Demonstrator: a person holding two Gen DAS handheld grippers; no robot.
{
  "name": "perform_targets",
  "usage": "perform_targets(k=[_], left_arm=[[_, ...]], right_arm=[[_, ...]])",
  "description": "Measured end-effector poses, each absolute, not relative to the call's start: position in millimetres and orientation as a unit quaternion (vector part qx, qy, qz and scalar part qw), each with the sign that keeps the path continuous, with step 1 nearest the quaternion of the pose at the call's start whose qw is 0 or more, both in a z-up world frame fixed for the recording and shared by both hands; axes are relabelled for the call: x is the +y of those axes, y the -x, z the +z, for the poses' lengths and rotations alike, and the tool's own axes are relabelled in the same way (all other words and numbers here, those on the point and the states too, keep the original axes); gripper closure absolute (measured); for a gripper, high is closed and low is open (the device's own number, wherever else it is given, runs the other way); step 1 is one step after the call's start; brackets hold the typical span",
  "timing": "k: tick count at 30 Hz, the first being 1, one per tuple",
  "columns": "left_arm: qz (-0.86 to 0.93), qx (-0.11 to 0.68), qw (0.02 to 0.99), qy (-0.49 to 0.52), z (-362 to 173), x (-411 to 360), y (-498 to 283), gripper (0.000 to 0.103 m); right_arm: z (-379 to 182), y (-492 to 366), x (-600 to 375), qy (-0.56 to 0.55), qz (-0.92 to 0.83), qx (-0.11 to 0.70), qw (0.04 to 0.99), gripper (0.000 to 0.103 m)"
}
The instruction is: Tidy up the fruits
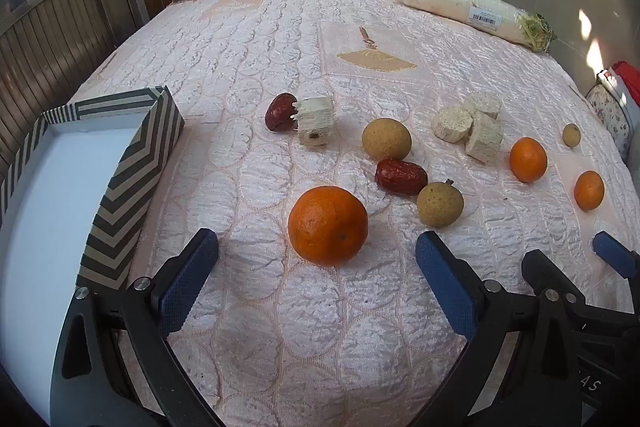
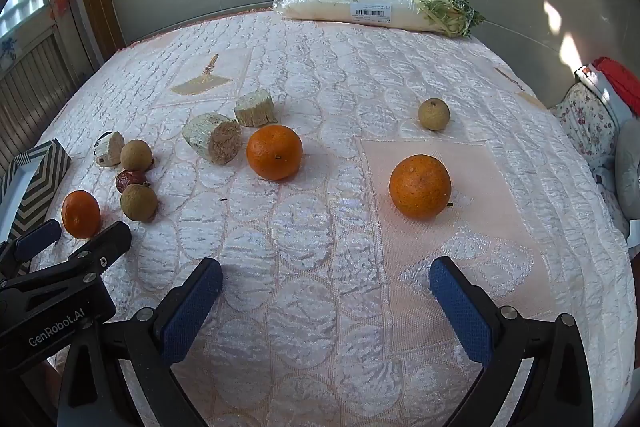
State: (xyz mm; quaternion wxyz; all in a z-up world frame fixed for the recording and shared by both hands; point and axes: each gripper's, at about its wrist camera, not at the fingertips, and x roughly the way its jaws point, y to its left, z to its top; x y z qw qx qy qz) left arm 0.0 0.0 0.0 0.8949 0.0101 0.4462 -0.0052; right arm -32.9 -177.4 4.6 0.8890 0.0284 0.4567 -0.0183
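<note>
My left gripper (image 1: 317,241) stands open just behind a large orange (image 1: 328,225), which lies on the cloth ahead of its jaws, untouched. Beyond it lie two red dates (image 1: 401,175) (image 1: 280,113), three longans (image 1: 386,139) (image 1: 440,205) (image 1: 571,135) and two smaller oranges (image 1: 528,159) (image 1: 589,189). A striped box (image 1: 132,179) with a white inside sits at the left. My right gripper (image 2: 326,271) is open over bare cloth, with an orange (image 2: 420,186) ahead to its right, another orange (image 2: 274,152) ahead to its left and a longan (image 2: 433,113) farther back.
Pale cut stalk pieces (image 1: 468,127) (image 1: 316,121) lie among the fruit. A wrapped white radish (image 2: 360,7) rests along the far edge by the wall. A floral cushion (image 2: 588,119) is at the right. The left gripper's fingers (image 2: 38,241) show at the right wrist view's left side.
</note>
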Motion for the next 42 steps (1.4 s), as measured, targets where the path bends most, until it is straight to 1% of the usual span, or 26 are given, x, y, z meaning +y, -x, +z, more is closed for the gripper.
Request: perform_targets(k=[5, 13, 18, 26, 36, 42], left_arm=[[-0.001, 0.462, 0.887, -0.006, 4.3, 0.6, 6.6, 0.003], [-0.020, 0.405, 0.914, -0.011, 47.7, 4.4, 39.7, 0.003], [-0.025, 0.375, 0.926, -0.026, 62.9, 2.6, 53.8, 0.003], [-0.032, 0.362, 0.931, -0.024, 67.9, 0.3, 63.7, 0.003], [-0.024, 0.343, 0.939, -0.025, 73.4, 1.7, 71.4, 0.003], [-0.021, 0.346, 0.938, -0.022, 72.2, 3.5, 67.1, 0.003]], right_arm=[[7.3, 38.7, -177.3, -0.031, -0.022, 0.449, 0.893, 0.000], [45.4, 66.4, -188.0, -0.043, -0.046, 0.395, 0.916, 0.000], [68.7, 78.2, -184.8, -0.033, -0.048, 0.367, 0.929, 0.000], [81.0, 90.4, -179.8, -0.024, -0.053, 0.344, 0.937, 0.000], [83.7, 94.3, -178.7, -0.016, -0.063, 0.337, 0.939, 0.000], [81.4, 92.8, -180.0, -0.017, -0.063, 0.341, 0.938, 0.000]])
